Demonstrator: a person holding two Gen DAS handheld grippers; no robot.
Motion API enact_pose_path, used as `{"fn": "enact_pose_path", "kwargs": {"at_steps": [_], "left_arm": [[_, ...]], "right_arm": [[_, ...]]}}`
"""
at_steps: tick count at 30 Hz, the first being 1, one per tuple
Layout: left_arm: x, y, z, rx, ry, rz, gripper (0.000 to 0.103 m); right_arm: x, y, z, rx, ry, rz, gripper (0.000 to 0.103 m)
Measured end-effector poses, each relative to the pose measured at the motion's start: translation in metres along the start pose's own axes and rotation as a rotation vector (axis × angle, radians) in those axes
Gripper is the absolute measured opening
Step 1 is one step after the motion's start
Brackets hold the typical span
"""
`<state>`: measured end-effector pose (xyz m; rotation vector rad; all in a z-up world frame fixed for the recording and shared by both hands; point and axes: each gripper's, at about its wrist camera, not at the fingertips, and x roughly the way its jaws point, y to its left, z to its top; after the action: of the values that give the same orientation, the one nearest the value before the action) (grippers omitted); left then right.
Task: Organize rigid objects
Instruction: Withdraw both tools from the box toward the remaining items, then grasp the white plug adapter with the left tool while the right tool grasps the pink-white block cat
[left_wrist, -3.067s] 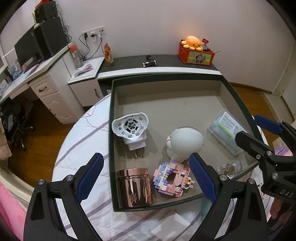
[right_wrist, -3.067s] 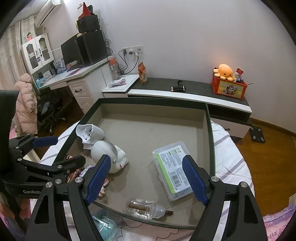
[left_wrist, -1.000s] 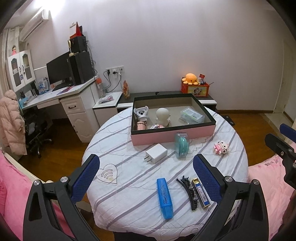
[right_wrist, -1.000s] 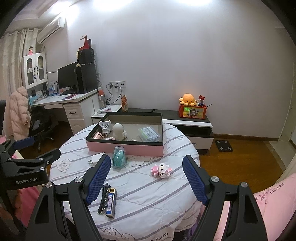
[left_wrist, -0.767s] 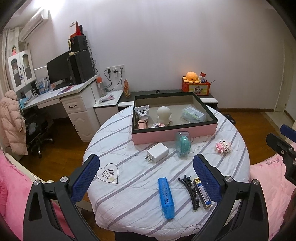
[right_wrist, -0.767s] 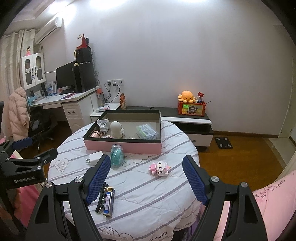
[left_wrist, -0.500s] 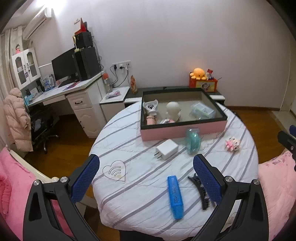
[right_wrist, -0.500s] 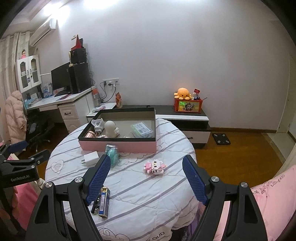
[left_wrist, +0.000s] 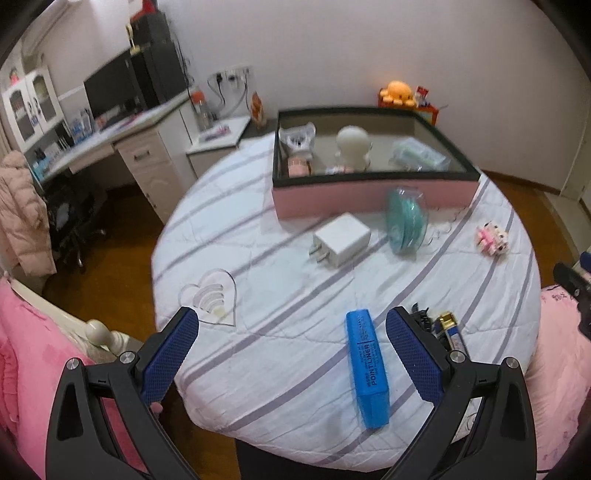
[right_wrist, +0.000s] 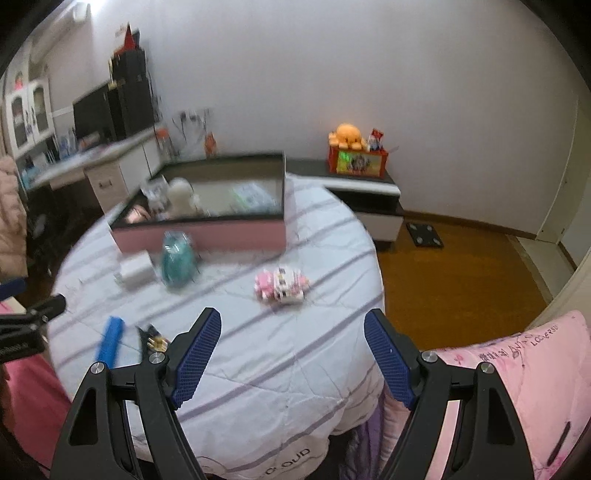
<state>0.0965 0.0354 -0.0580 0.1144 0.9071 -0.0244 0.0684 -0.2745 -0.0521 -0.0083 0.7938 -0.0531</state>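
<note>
A pink box with a dark rim (left_wrist: 373, 192) (right_wrist: 207, 236) stands at the far side of the round table and holds several objects. On the cloth lie a white charger (left_wrist: 341, 239) (right_wrist: 135, 272), a teal round case (left_wrist: 406, 221) (right_wrist: 178, 263), a pink brick figure (left_wrist: 490, 239) (right_wrist: 282, 283), a blue highlighter (left_wrist: 366, 371) (right_wrist: 109, 339), a black hair clip (left_wrist: 424, 316) (right_wrist: 149, 341) and a lighter (left_wrist: 451, 331). My left gripper (left_wrist: 291, 360) is open above the near table edge, beside the highlighter. My right gripper (right_wrist: 291, 356) is open and empty in front of the brick figure.
The striped tablecloth (left_wrist: 280, 280) covers the round table. A white desk with a monitor (left_wrist: 122, 122) stands at the left, a low cabinet with an orange plush (right_wrist: 349, 138) behind. Pink bedding (right_wrist: 517, 387) lies at the right, and more at the lower left (left_wrist: 22, 354).
Both grippers have moved down and closer to the near table edge. The loose objects now look larger. Both grippers have stayed open and empty.
</note>
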Motion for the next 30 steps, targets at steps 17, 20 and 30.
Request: {"fn": "enact_pose_path", "kwargs": {"at_steps": [17,20,30], "left_arm": [[0.086,-0.011,0.036,-0.003,0.180,-0.023,0.103],[0.097,-0.015,0.043,0.002,0.192,-0.046,0.103],[0.124,-0.024,0.057,0.007,0.232,-0.056,0.103]], "right_arm": [[0.110,0.001,0.020,0.000,0.222,-0.014,0.081],[0.123,0.001,0.022,-0.003,0.249,-0.002,0.081],[0.140,0.000,0.030,0.019,0.200,0.066,0.081]]}}
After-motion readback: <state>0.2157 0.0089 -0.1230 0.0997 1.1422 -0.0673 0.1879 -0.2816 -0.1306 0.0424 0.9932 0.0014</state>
